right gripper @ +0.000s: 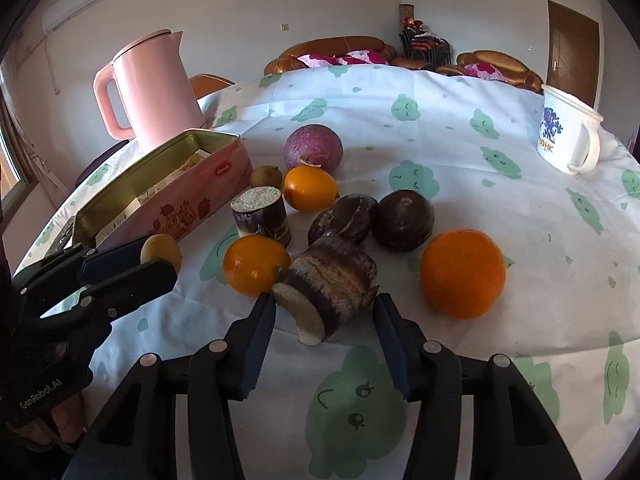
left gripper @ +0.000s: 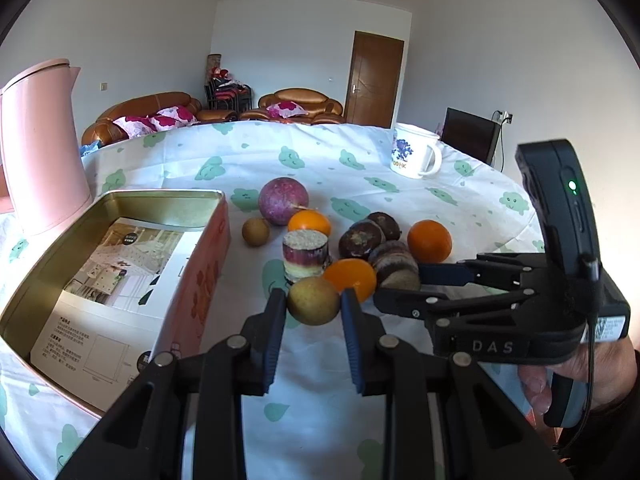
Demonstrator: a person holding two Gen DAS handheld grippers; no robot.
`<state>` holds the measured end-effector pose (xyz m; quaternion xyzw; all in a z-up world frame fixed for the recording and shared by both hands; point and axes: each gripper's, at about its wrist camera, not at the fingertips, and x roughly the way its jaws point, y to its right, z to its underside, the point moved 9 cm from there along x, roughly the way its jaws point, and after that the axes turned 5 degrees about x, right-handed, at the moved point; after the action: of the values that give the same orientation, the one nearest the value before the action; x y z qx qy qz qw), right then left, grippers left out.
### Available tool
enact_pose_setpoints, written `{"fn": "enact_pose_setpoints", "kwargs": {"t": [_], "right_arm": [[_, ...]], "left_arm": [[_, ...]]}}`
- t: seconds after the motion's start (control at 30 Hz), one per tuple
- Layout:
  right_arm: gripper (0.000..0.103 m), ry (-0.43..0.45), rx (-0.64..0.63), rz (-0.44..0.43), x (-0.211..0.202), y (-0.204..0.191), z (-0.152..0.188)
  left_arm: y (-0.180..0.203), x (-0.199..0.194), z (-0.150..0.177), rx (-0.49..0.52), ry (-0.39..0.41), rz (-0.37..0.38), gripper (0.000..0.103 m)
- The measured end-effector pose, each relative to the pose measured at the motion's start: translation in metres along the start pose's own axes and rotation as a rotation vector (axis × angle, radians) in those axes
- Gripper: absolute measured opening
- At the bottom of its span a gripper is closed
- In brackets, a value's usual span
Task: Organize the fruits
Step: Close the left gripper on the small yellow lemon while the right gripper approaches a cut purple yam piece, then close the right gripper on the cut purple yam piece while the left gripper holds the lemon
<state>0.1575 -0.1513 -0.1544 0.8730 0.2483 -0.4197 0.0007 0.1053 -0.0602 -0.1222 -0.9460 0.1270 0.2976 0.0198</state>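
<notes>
My left gripper (left gripper: 312,297) is shut on a small yellow-brown fruit (left gripper: 313,300), held just above the cloth beside the open pink tin (left gripper: 120,196). In the right wrist view the same fruit (right gripper: 160,249) shows at the tips of the left gripper (right gripper: 162,258). My right gripper (right gripper: 325,300) has its fingertips against both sides of a sugarcane piece (right gripper: 332,280) lying on its side. From the left wrist view this right gripper (left gripper: 400,284) reaches in from the right to the cane piece (left gripper: 394,266). Three oranges (right gripper: 463,272) (right gripper: 256,265) (right gripper: 310,188) lie around it.
An upright cane stub (right gripper: 262,214), two dark round fruits (right gripper: 403,220) (right gripper: 342,216), a purple round fruit (right gripper: 313,148) and a small brown fruit (right gripper: 266,176) crowd the middle. A pink kettle (right gripper: 156,88) stands behind the tin (right gripper: 192,200). A white mug (right gripper: 568,132) sits far right.
</notes>
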Motion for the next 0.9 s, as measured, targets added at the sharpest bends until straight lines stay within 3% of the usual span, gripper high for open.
{"fn": "enact_pose_setpoints", "kwargs": {"t": [0.2,0.37,0.7,0.9], "right_arm": [[0.053,-0.006,-0.008,-0.014,0.003,-0.001,-0.002],[0.044,0.017,-0.019,-0.026,-0.001,-0.003,-0.002],[0.037,0.081,-0.048,-0.011,-0.01,-0.007,-0.005],[0.036,0.028,-0.082,-0.016,-0.006,-0.011,0.001]], "left_arm": [[0.002,0.0,0.0,0.003,0.001,0.002,0.029],[0.004,-0.001,0.001,0.002,0.003,0.007,0.029],[0.004,-0.001,0.001,0.001,0.002,0.007,0.029],[0.005,-0.001,0.002,-0.001,0.003,0.009,0.029]]}}
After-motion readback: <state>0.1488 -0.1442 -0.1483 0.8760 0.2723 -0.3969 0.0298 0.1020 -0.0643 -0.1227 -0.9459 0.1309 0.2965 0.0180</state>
